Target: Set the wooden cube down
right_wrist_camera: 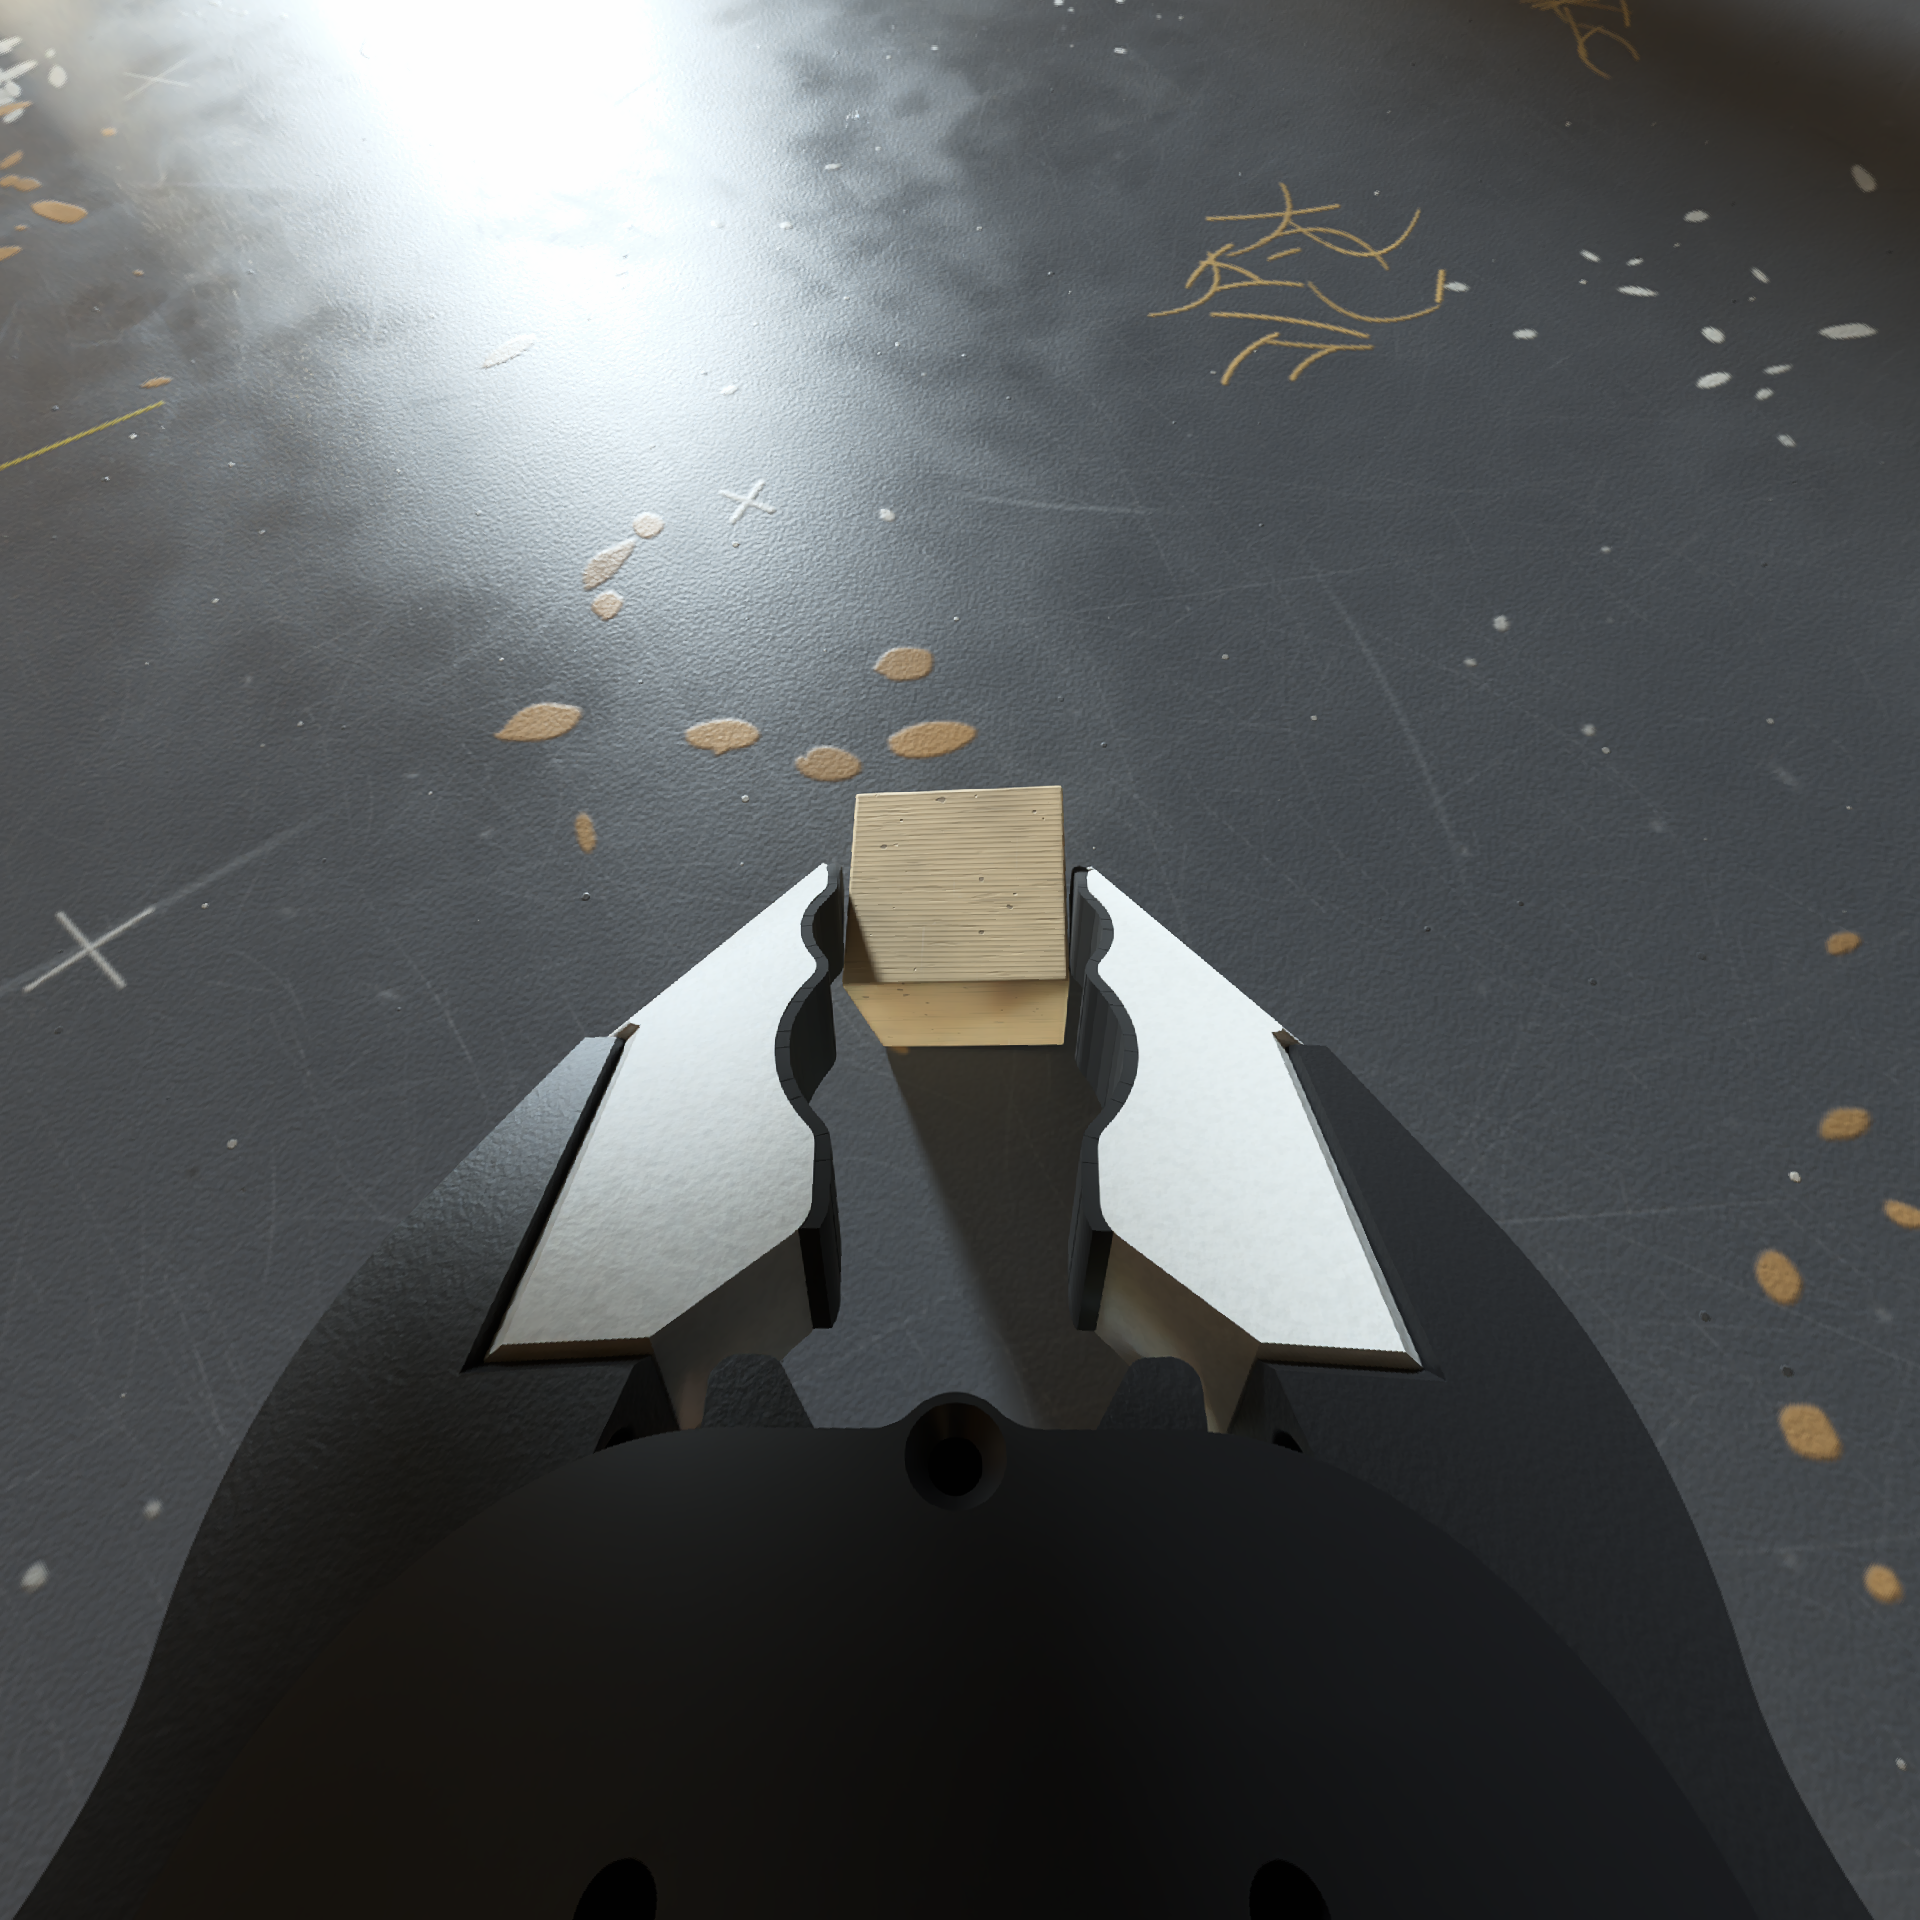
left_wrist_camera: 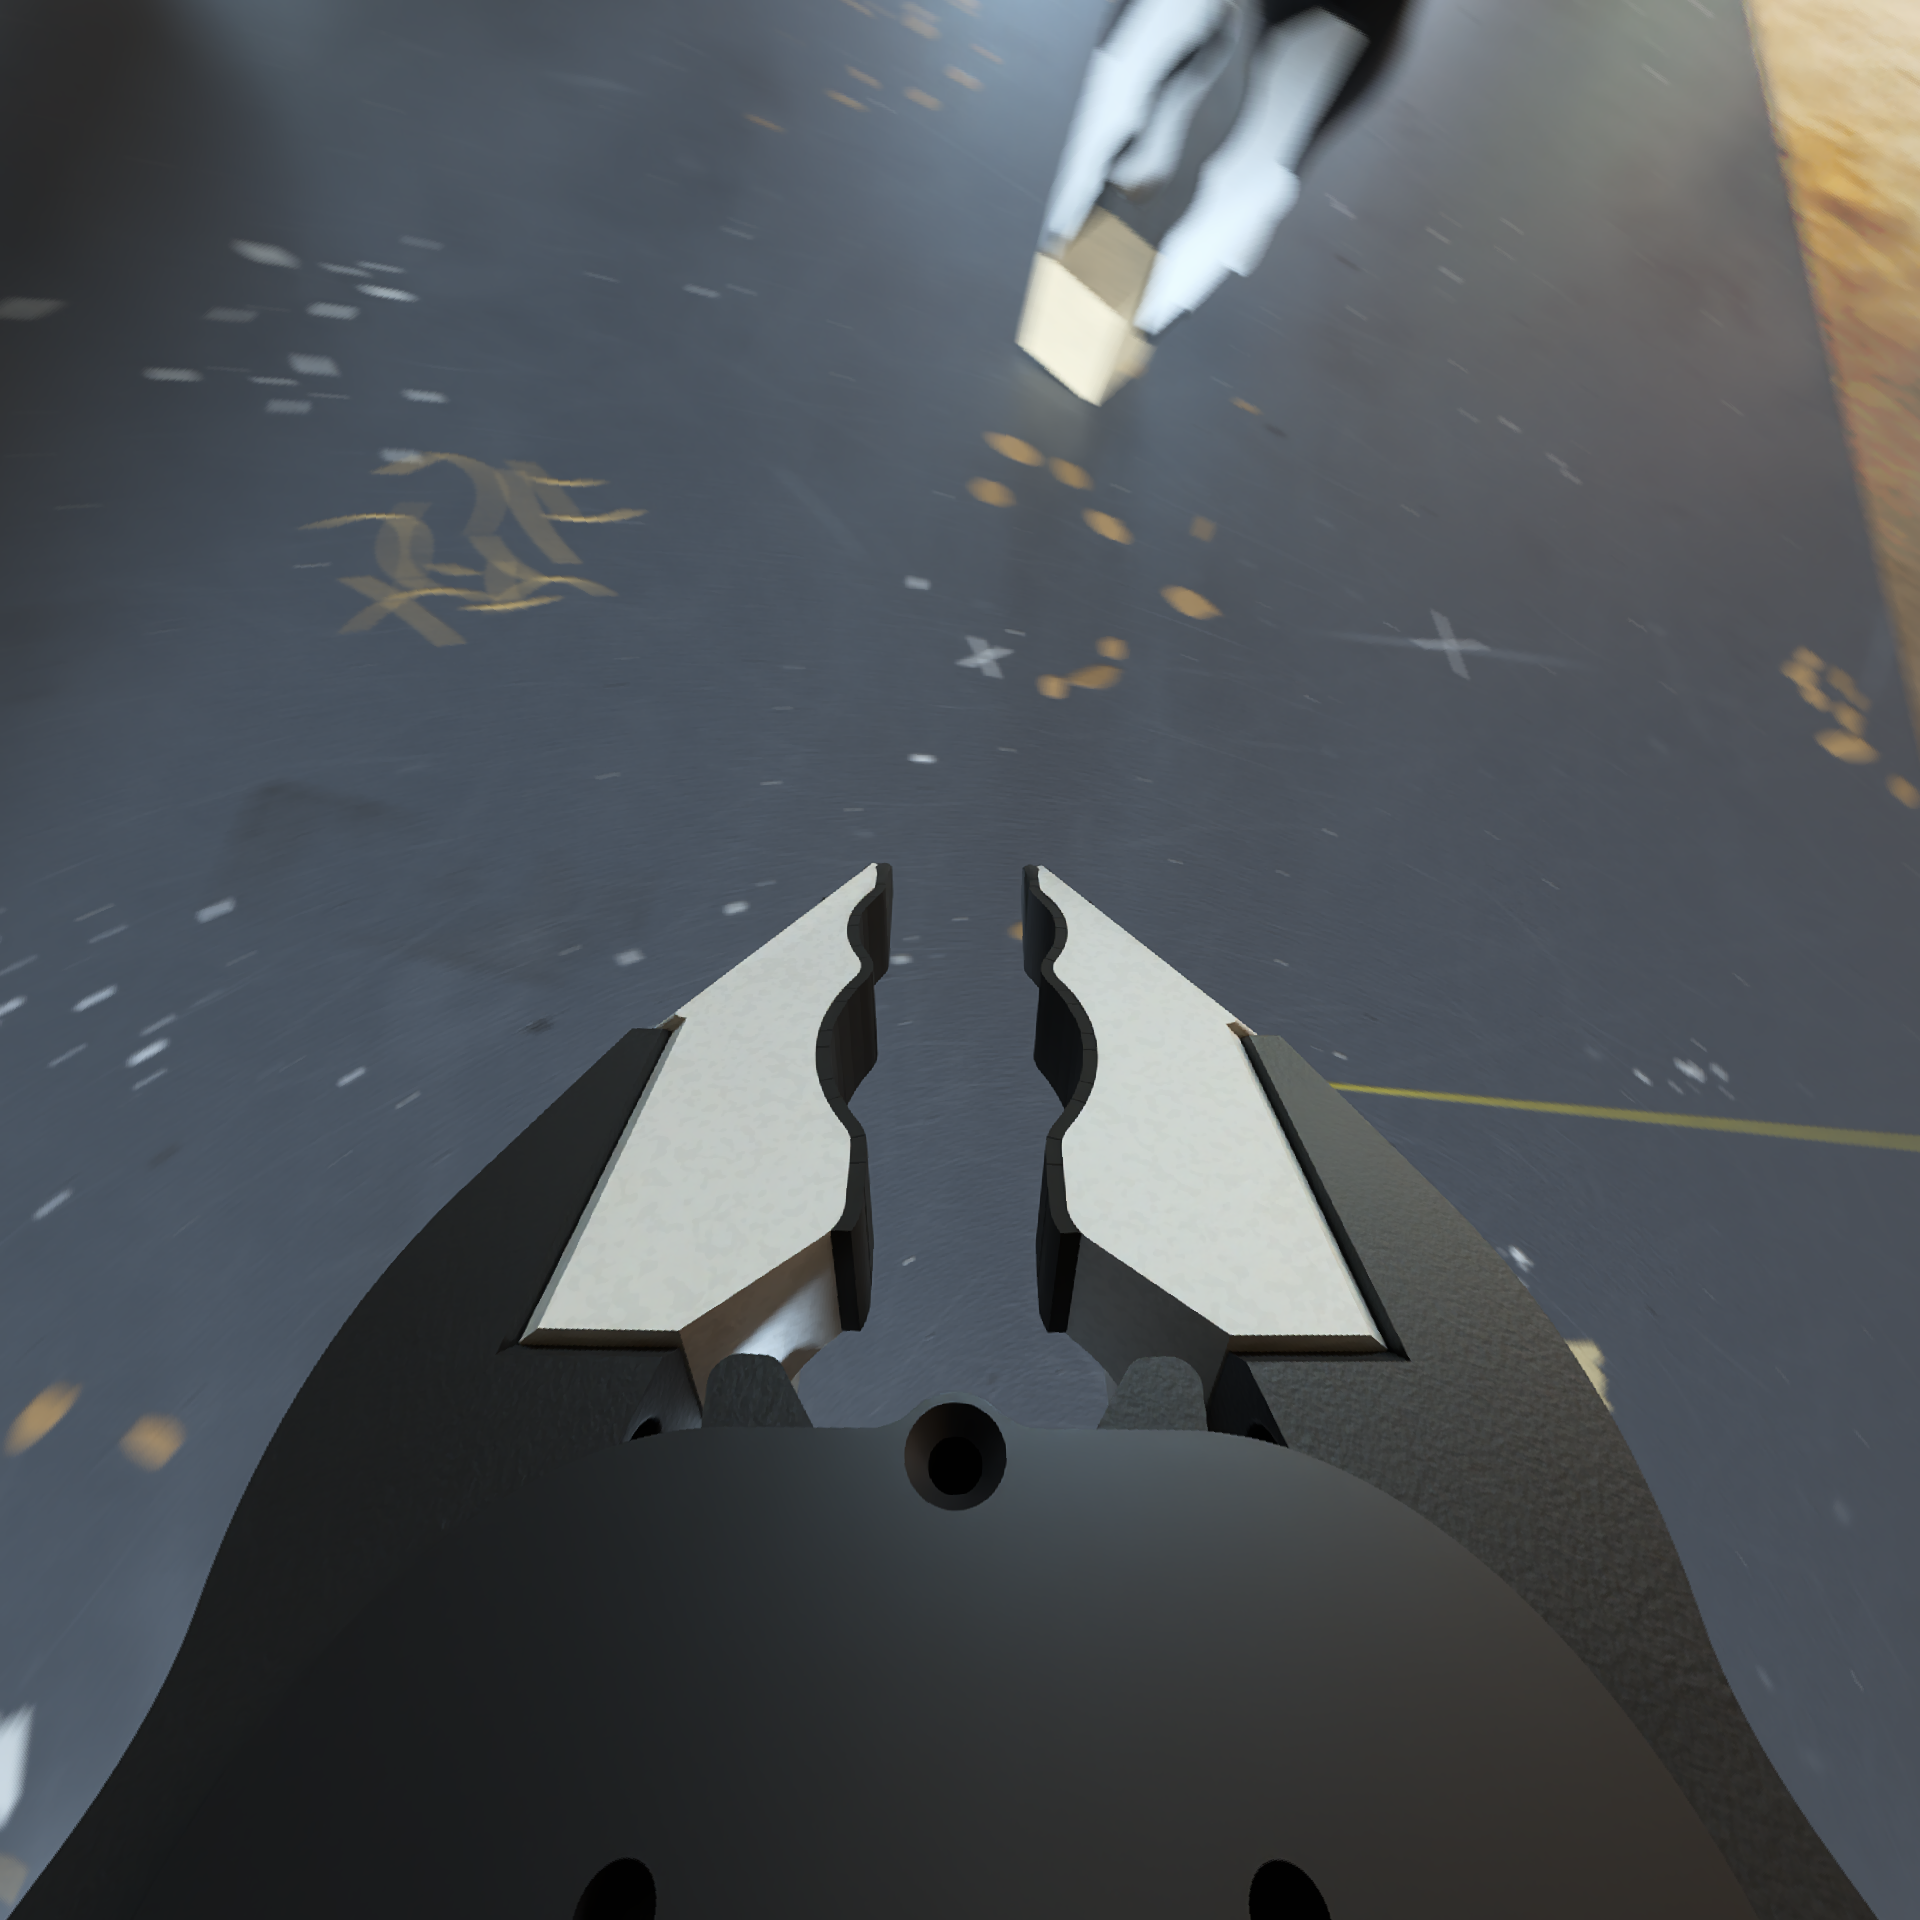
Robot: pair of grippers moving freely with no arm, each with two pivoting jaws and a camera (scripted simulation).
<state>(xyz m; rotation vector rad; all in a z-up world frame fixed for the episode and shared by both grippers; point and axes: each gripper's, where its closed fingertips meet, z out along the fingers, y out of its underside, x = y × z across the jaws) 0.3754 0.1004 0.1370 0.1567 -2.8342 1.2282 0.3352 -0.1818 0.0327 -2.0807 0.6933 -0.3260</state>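
The wooden cube (right_wrist_camera: 958,873) is a small pale block with fine grain. My right gripper (right_wrist_camera: 956,883) is shut on it, with the cube between the two fingertips. The cube's shadow lies directly beneath it on the dark table (right_wrist_camera: 1351,727), so it is very low; I cannot tell whether it touches the surface. In the left wrist view the cube (left_wrist_camera: 1086,322) and the right gripper (left_wrist_camera: 1107,291) show far ahead, blurred, coming down from above. My left gripper (left_wrist_camera: 956,883) is empty, with a narrow gap between its fingers, and hovers over bare table.
The table top is dark grey with tan paint spots (right_wrist_camera: 930,738), white flecks and scribbled marks (right_wrist_camera: 1309,286). A wooden strip (left_wrist_camera: 1849,312) runs along the right side in the left wrist view. A thin yellow line (left_wrist_camera: 1610,1112) crosses the surface to the left gripper's right.
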